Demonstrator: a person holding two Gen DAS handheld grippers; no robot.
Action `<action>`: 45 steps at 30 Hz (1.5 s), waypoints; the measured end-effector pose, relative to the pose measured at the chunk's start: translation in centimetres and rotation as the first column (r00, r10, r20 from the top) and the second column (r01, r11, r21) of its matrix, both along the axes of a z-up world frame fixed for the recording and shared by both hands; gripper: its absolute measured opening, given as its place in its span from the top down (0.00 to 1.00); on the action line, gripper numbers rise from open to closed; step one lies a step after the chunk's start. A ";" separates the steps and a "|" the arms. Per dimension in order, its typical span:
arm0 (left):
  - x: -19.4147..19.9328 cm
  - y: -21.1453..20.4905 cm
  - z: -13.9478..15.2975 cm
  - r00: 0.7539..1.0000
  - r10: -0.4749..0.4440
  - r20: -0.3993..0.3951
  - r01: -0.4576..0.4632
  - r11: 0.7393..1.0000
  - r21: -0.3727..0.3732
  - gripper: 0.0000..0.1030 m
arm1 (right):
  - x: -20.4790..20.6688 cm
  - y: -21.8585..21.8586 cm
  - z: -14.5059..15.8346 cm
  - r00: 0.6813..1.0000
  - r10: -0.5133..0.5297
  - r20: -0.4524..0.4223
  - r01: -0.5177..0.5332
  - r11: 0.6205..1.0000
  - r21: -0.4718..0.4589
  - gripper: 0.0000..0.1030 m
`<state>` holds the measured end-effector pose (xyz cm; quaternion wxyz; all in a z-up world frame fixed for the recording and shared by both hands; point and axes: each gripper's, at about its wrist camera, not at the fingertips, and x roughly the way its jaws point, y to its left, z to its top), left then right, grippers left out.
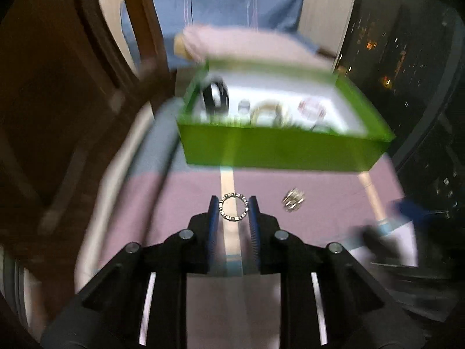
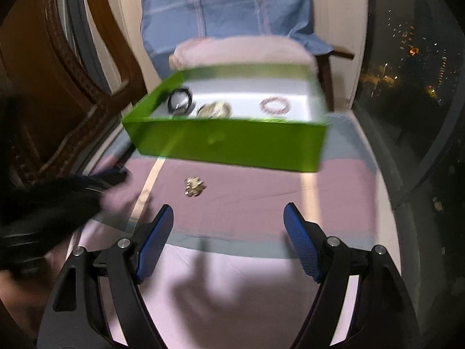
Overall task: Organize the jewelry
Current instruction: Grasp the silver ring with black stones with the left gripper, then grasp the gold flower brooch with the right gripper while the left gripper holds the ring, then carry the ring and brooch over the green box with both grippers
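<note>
In the left wrist view my left gripper (image 1: 233, 208) is shut on a small silver beaded bracelet (image 1: 223, 214), its blue pads against both sides of the ring, just above the pink cloth (image 1: 334, 192). A little gold and silver jewelry piece (image 1: 293, 200) lies on the cloth to its right, also seen as the jewelry piece (image 2: 194, 187) in the right wrist view. My right gripper (image 2: 229, 210) hangs open over the cloth (image 2: 261, 192), nothing between its fingers. Behind stands a green box (image 2: 232, 145) with a black bangle (image 2: 180, 100), a gold pile (image 2: 215, 109) and a pink bracelet (image 2: 274, 105).
A blue checked pillow (image 2: 226, 8) and a rolled pink cloth (image 2: 241, 49) lie behind the box. Dark carved wood (image 2: 43, 87) runs along the left. A dark window with city lights (image 2: 412, 72) is on the right. The left gripper shows as a black blur (image 2: 52, 203).
</note>
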<state>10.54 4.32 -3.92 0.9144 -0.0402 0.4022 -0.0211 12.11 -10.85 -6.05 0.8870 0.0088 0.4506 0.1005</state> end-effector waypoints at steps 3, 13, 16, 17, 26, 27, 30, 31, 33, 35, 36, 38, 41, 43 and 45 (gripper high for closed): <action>-2.9 0.5 2.9 0.996 -0.022 0.082 0.022 1.000 0.004 0.80 | 1.7 2.0 -2.0 0.999 -0.001 -0.043 0.001 1.000 -0.008 0.26; -6.5 0.7 5.3 0.989 -0.091 0.119 0.094 0.995 -0.025 0.80 | 4.6 6.5 -5.0 0.999 -0.010 -0.048 0.006 0.996 -0.090 0.83; -6.7 0.6 5.4 0.989 -0.094 0.118 0.098 0.995 -0.036 0.80 | 4.7 6.0 -4.8 0.998 -0.012 -0.061 0.009 0.998 -0.060 0.83; -6.8 0.7 5.4 0.989 -0.093 0.119 0.099 0.994 -0.039 0.80 | 4.5 5.8 -4.5 0.998 -0.016 -0.053 0.014 0.999 -0.048 0.83; -6.7 0.6 5.3 0.988 -0.093 0.119 0.101 0.993 -0.058 0.80 | -3.1 -1.3 5.7 0.987 -0.034 0.159 0.019 0.995 0.097 0.83; -6.8 0.4 5.3 0.988 -0.095 0.118 0.102 0.993 -0.054 0.80 | -4.1 -2.1 6.7 0.983 -0.038 0.179 0.018 0.994 0.111 0.83; -6.8 -0.5 5.3 0.987 -0.107 0.120 0.112 0.993 -0.040 0.80 | -6.5 -4.1 8.8 0.966 -0.043 0.257 0.012 0.993 0.118 0.83; -6.8 -0.8 5.3 0.987 -0.109 0.121 0.114 0.993 -0.036 0.80 | -7.1 -4.4 9.1 0.960 -0.036 0.279 0.008 0.995 0.103 0.83; -6.7 -1.3 5.3 0.986 -0.111 0.123 0.116 0.993 -0.034 0.80 | -7.6 -4.8 9.1 0.956 -0.031 0.292 0.005 0.996 0.090 0.83; -6.7 -1.8 5.2 0.985 -0.114 0.127 0.118 0.993 -0.029 0.80 | -7.7 -5.2 8.7 0.958 -0.032 0.286 0.008 0.996 0.084 0.83; -6.6 -2.1 5.2 0.985 -0.116 0.126 0.121 0.992 -0.026 0.80 | -7.7 -5.4 8.5 0.959 -0.037 0.280 0.014 0.996 0.085 0.83; -6.5 -2.5 5.1 0.985 -0.115 0.125 0.119 0.993 -0.023 0.80 | -7.4 -5.7 8.4 0.964 -0.034 0.263 0.011 0.996 0.090 0.83; -6.3 -2.8 4.9 0.987 -0.113 0.118 0.116 0.993 -0.022 0.80 | -7.6 -5.8 8.4 0.966 -0.028 0.256 0.003 0.996 0.094 0.83; -6.1 -2.8 4.7 0.988 -0.111 0.111 0.115 0.993 -0.023 0.80 | -7.8 -5.8 8.7 0.964 -0.023 0.264 -0.001 0.996 0.093 0.83; -6.1 -2.9 4.7 0.988 -0.112 0.109 0.115 0.993 -0.022 0.80 | -7.9 -5.7 8.6 0.964 -0.018 0.264 -0.006 0.996 0.092 0.83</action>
